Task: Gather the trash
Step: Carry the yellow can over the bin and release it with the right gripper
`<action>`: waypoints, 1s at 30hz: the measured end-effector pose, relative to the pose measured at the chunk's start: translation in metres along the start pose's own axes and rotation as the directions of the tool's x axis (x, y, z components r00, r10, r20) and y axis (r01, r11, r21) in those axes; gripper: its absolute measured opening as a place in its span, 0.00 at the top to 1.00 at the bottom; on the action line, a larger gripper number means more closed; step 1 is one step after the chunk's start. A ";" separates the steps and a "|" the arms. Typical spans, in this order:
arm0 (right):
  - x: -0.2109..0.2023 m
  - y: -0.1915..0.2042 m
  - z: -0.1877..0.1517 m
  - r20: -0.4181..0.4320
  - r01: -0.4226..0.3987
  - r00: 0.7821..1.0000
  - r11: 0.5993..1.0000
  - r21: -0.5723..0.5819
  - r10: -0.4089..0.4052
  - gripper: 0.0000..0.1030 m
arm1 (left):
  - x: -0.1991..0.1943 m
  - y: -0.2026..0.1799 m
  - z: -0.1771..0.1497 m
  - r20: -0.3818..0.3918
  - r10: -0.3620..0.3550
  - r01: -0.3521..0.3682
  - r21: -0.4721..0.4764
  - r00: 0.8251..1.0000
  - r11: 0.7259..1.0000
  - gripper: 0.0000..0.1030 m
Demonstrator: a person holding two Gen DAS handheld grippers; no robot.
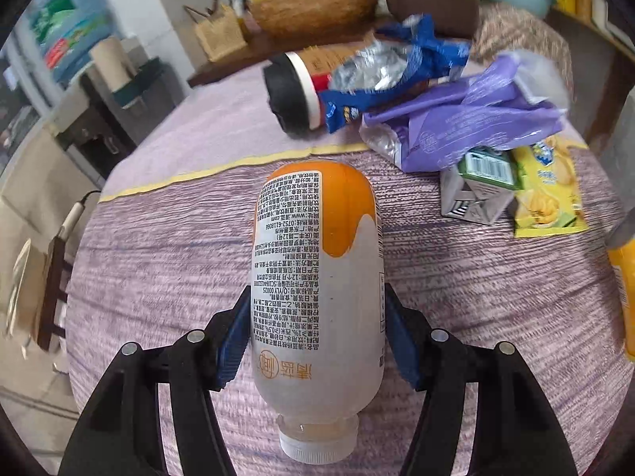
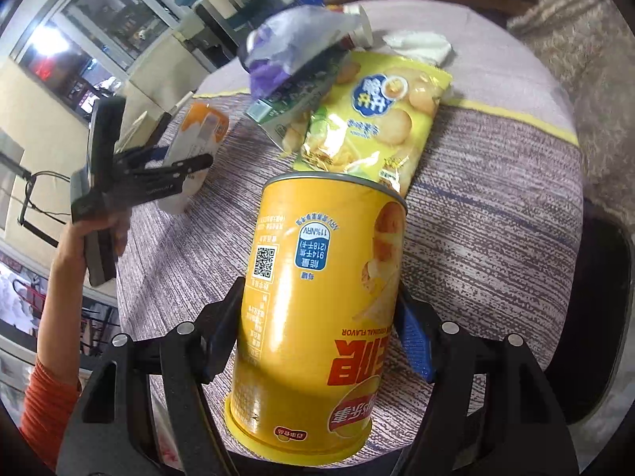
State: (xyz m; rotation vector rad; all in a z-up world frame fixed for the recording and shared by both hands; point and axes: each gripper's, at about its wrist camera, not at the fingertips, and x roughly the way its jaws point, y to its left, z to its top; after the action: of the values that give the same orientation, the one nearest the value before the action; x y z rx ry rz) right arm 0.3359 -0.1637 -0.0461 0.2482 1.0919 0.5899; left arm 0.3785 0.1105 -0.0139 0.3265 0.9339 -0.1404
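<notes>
Your left gripper (image 1: 317, 337): jaws clamped on smooth plastic bottle (image 1: 317, 277) | right gripper (image 2: 317, 329): clamped on yellow cardboard chip can (image 2: 317, 309)

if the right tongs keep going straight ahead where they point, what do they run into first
Likely the yellow chip bag, lying just beyond the chip can that the right tongs hold; depth is hard to judge.

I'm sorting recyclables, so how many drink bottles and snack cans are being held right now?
2. The orange-and-white drink bottle is clamped in the left gripper, cap toward the camera. The yellow potato chip can is clamped in the right gripper. Others may hide under the wrappers.
</notes>
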 end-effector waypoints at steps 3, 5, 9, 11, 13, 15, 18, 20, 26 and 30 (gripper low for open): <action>-0.008 0.006 -0.009 0.075 0.002 0.997 0.999 -0.033 0.001 0.32 | -0.030 0.005 -0.026 0.102 -0.037 0.048 -0.115 0.994 0.992 0.41; -0.015 0.008 -0.016 0.141 0.025 0.990 0.998 -0.057 -0.017 0.32 | -0.052 -0.003 -0.042 0.179 -0.015 0.042 -0.148 0.984 0.988 0.41; -0.027 0.013 -0.031 0.246 0.053 0.969 0.995 -0.086 -0.031 0.32 | -0.090 -0.026 -0.067 0.299 0.019 0.040 -0.189 0.954 0.981 0.41; -0.031 0.018 -0.041 0.286 0.065 0.957 0.993 -0.096 -0.036 0.32 | -0.106 -0.037 -0.080 0.352 -0.003 0.092 -0.237 0.936 0.967 0.41; -0.037 0.018 -0.052 0.329 0.080 0.943 0.992 -0.099 -0.044 0.32 | -0.117 -0.049 -0.085 0.388 0.012 0.103 -0.272 0.921 0.957 0.41; -0.040 0.015 -0.059 0.356 0.081 0.933 0.993 -0.091 -0.043 0.32 | -0.125 -0.066 -0.086 0.415 0.034 0.088 -0.271 0.909 0.958 0.41; -0.049 0.003 -0.073 0.389 0.057 0.920 0.997 -0.045 -0.034 0.32 | -0.133 -0.087 -0.086 0.436 -0.003 0.129 -0.260 0.900 0.957 0.41; -0.056 -0.007 -0.082 0.414 0.058 0.909 0.998 -0.019 -0.045 0.32 | -0.134 -0.107 -0.084 0.455 -0.065 0.196 -0.248 0.888 0.949 0.41; -0.103 -0.050 -0.110 0.528 0.129 0.833 0.986 0.102 -0.163 0.32 | -0.132 -0.171 -0.062 0.478 -0.209 0.315 -0.154 0.853 0.937 0.41; -0.126 -0.091 -0.121 0.531 0.200 0.799 0.957 0.210 -0.284 0.32 | -0.128 -0.214 -0.049 0.472 -0.303 0.387 -0.092 0.828 0.917 0.41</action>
State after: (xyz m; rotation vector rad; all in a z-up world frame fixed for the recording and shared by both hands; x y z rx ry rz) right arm 0.2171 -0.3210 -0.0482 0.3723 0.5782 0.1783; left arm 0.2103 -0.0774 0.0162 -0.0581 0.5275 -0.4449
